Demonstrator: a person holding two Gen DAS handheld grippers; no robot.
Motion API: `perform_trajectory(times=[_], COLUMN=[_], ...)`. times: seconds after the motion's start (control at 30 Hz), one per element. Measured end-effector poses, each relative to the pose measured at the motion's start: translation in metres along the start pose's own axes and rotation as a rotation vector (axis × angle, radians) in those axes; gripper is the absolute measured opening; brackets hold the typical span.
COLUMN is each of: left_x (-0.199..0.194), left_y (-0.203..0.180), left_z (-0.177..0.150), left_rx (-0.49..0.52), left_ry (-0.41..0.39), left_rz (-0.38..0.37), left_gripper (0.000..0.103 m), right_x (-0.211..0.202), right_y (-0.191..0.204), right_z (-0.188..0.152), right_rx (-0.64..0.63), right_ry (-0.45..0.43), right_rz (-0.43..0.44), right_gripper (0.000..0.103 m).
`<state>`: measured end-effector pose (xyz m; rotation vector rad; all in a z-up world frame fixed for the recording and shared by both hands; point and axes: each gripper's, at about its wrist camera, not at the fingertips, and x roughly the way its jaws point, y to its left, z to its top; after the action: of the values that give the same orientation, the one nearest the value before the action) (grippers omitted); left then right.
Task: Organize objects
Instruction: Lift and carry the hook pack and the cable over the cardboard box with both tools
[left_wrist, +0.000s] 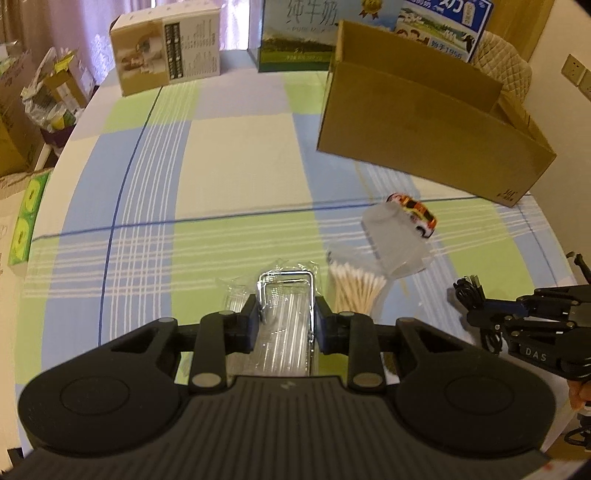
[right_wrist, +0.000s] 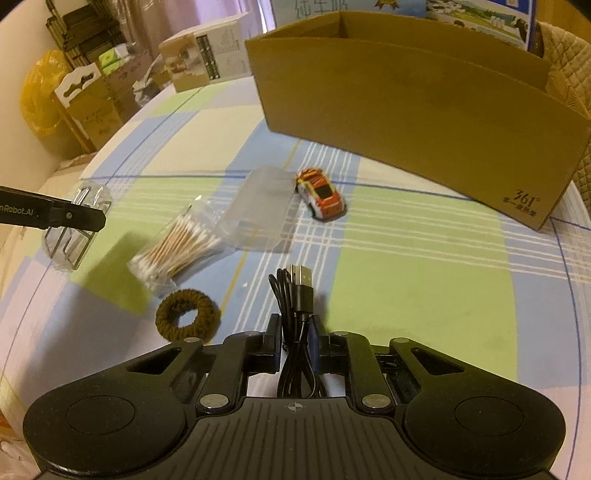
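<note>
The left gripper (left_wrist: 286, 321) is clamped on a clear plastic packet of metal hooks (left_wrist: 286, 295), the pads pressing its two sides, with the packet just beside a bag of cotton swabs (left_wrist: 356, 290) that lies on the checked tablecloth (left_wrist: 236, 155). The right gripper (right_wrist: 295, 343) is closed tight on a bundled black USB cable (right_wrist: 299, 295), whose plug sticks out ahead of the fingers. Near it on the cloth lie a brown hair tie (right_wrist: 187, 319), the swab bag, a frosted plastic case (right_wrist: 258, 210) and an orange and white toy car (right_wrist: 321, 194) that touches the case. Beyond them stands an open cardboard box (right_wrist: 406, 110), and behind it, at the table's far edge, printed cartons (left_wrist: 168, 50).
</note>
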<state>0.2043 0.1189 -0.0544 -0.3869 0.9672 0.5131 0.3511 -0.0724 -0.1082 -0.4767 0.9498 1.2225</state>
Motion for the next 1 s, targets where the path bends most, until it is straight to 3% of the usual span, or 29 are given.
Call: perform_trajectory(times=[0.3,1.0], left_x=[-0.008,-0.012], left_y=[-0.015,-0.072], left_z=[0.021,0.107], left_rx=[0.028,0.154], left_ry=[-0.038,-0.18], left_rz=[-0.022,-0.089], left_gripper=[0.025,0.025], right_x=[-0.025,-0.091], right_y=[-0.013,-0.055], right_z=[0.014,0.098], right_rx=[0.047,0.146], right_ry=[-0.079,-0.325], right_rz=[-0.004,0.006], right_gripper=[0.011,0.011])
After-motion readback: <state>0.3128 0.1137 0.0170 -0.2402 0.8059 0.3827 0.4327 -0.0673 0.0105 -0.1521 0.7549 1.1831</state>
